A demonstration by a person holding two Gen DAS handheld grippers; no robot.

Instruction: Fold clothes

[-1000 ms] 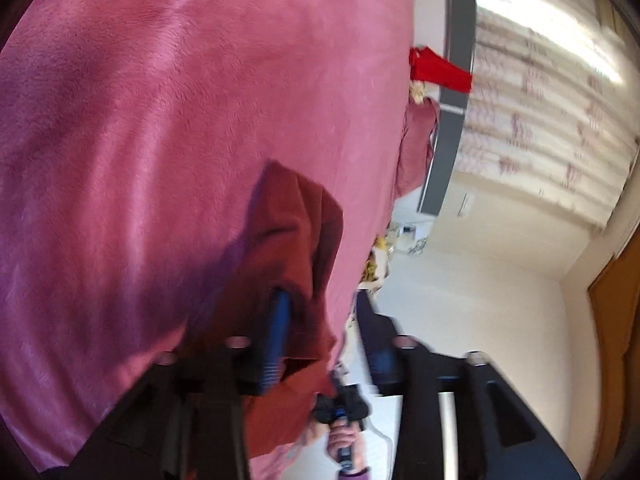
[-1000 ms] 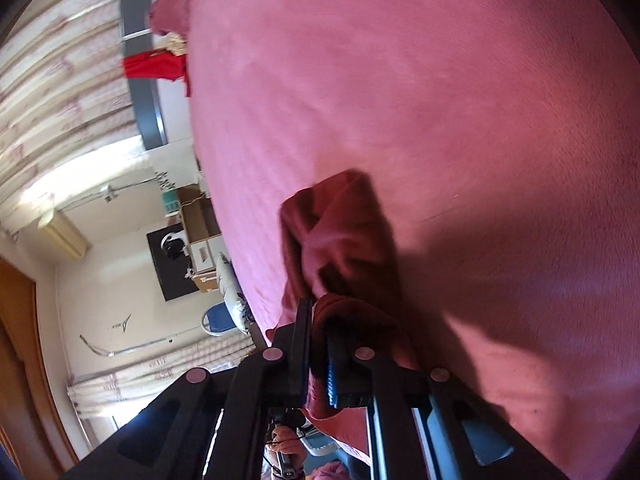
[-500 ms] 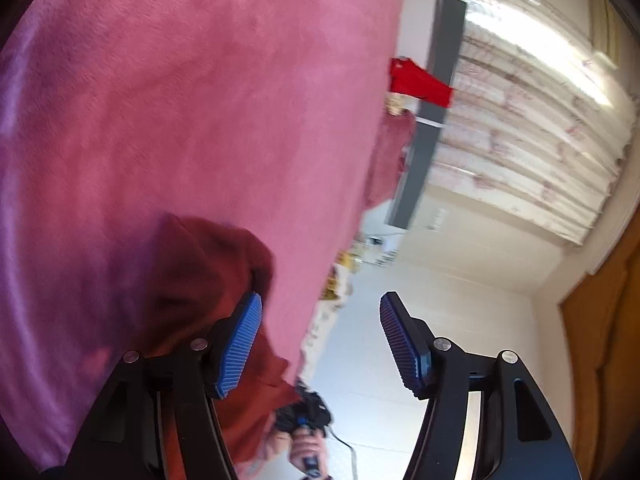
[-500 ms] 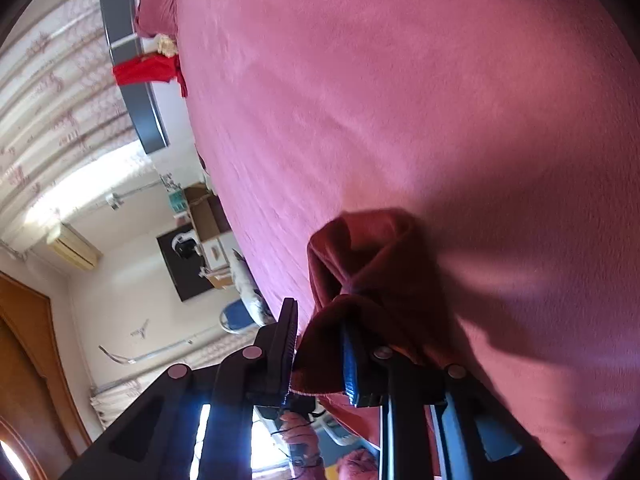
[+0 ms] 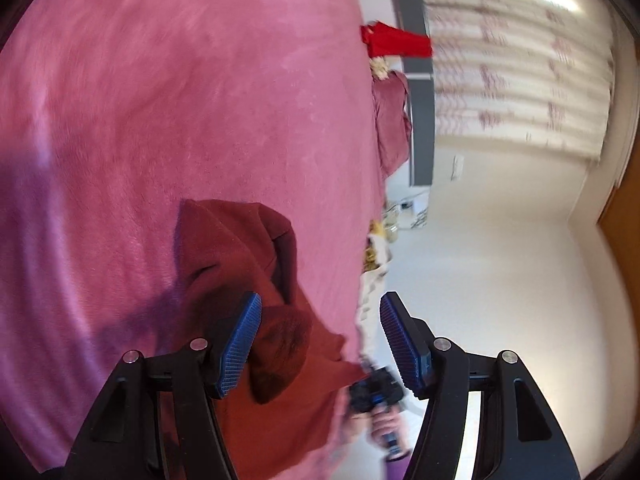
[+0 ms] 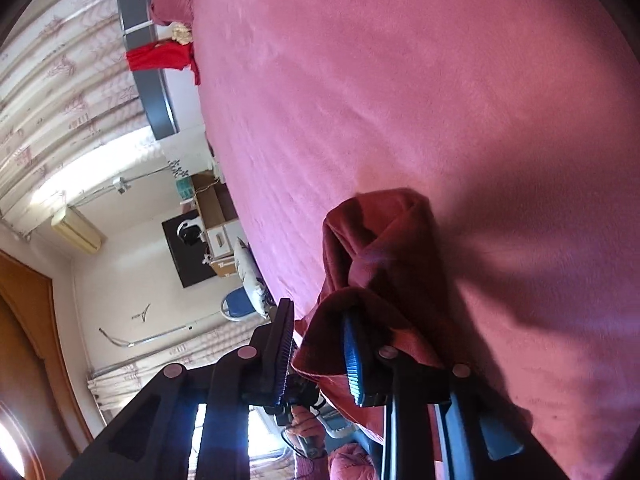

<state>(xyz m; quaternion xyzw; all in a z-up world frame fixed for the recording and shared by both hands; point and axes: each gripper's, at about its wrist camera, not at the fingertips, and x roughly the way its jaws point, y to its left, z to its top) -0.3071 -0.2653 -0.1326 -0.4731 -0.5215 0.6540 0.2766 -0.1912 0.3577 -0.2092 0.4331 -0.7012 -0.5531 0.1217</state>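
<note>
A dark red garment [image 5: 244,256] lies crumpled on the pink bedspread [image 5: 180,100] near the bed's edge. My left gripper [image 5: 320,344] is open above it, with cloth between and under the blue pads [image 5: 244,340]. In the right wrist view the same garment [image 6: 384,248] is bunched in a lump. My right gripper [image 6: 316,352] is open, with a fold of the garment draped over the right pad [image 6: 352,356]. The other hand-held gripper [image 5: 376,392] shows low in the left wrist view.
The pink bedspread [image 6: 400,80] fills most of both views. A grey headboard [image 5: 416,80] with a bright red cloth [image 5: 396,42] and a pink pillow [image 5: 392,128] is at the far end. Floor and curtains lie beyond the bed's edge.
My right gripper was shut on the garment a second ago and has opened. My left gripper has opened wider and shifted over the garment.
</note>
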